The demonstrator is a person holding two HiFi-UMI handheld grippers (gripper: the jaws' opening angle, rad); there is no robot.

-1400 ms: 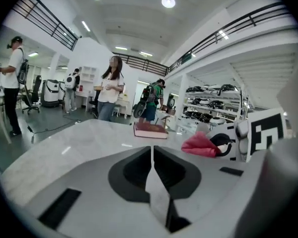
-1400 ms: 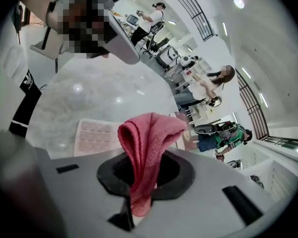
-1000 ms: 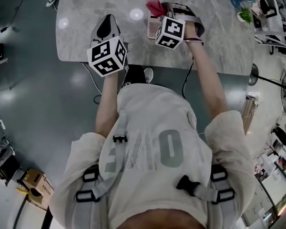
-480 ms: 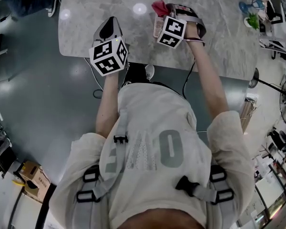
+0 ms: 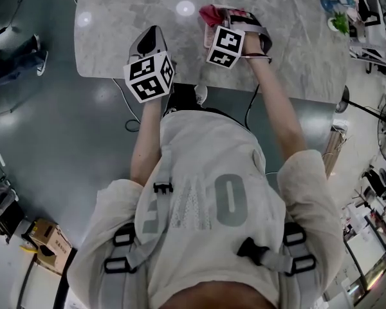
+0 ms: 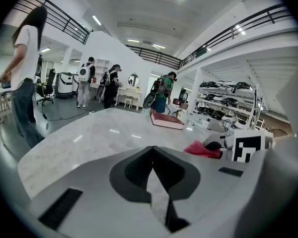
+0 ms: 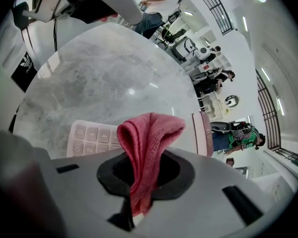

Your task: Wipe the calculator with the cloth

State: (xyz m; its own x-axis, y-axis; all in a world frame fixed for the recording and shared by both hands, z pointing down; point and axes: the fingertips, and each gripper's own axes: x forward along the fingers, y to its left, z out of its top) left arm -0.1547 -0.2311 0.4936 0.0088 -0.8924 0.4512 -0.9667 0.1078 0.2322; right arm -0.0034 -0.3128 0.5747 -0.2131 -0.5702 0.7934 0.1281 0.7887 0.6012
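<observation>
While my right gripper (image 7: 141, 155) had its jaws clamped on the red cloth (image 7: 151, 130) by the pink calculator (image 7: 92, 138), my left gripper (image 6: 153, 150) hovered over the table (image 6: 89, 135), jaws closed and empty.

Right gripper (image 7: 139, 180) jaws pressed together on folded red cloth (image 7: 150, 133), cloth standing up past the jaw tips, pale pink calculator (image 7: 92, 138) flat on grey marble table (image 7: 104, 78) just behind cloth, pink book (image 7: 204, 133) at right, people standing far behind

The grey marble worktop (image 5: 116, 18) lies bare ahead of the left gripper (image 6: 153, 148). A flat pink book (image 6: 166, 120) (far edge) and a pale pink calculator (image 7: 92, 138) lie further right.
</observation>
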